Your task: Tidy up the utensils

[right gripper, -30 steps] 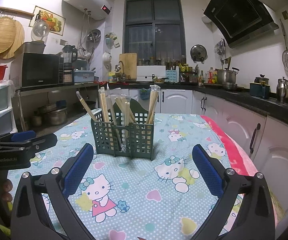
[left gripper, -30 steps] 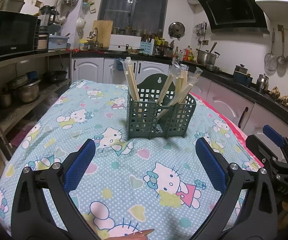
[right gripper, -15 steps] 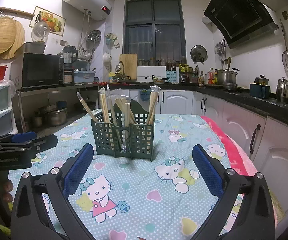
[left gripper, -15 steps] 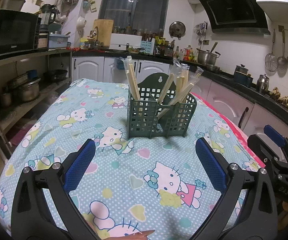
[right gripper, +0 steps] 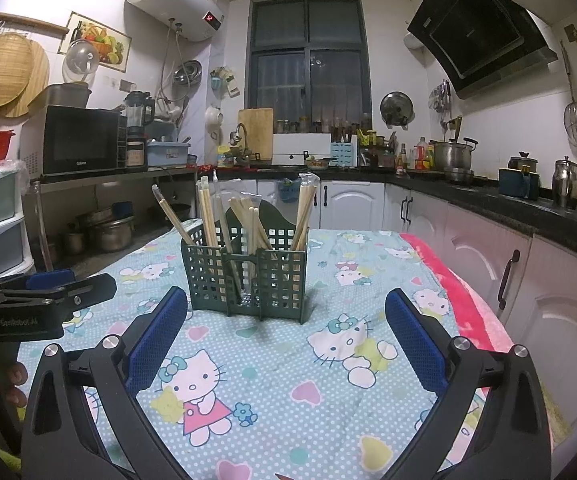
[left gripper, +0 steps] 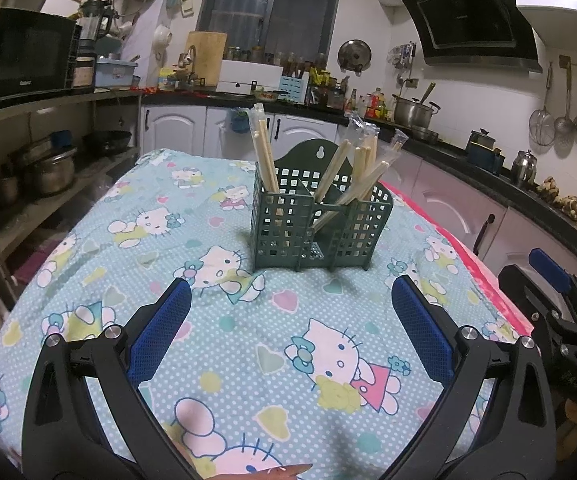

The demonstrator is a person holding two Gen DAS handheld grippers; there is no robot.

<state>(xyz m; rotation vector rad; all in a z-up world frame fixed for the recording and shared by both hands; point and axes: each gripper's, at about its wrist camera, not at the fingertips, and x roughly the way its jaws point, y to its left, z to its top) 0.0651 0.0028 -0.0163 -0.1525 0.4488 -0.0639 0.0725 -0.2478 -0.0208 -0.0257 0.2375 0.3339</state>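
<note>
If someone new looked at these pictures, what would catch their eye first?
Probably the dark green utensil caddy standing mid-table, with wrapped wooden chopsticks leaning out of its compartments. Next, the bright Hello Kitty tablecloth beneath it. Both the left gripper and the right gripper are open and empty.

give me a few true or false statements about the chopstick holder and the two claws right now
1. The green holder stands upright on the tablecloth. True.
2. The left claw is shut on a pair of chopsticks. False: it is open and holds nothing.
3. Wrapped chopsticks stick up out of the holder. True.
4. The right claw touches the holder. False: it is open, short of the holder, with tablecloth between them.
5. Chopsticks lie loose on the tablecloth. False: the ones in view all stand in the holder.
</note>
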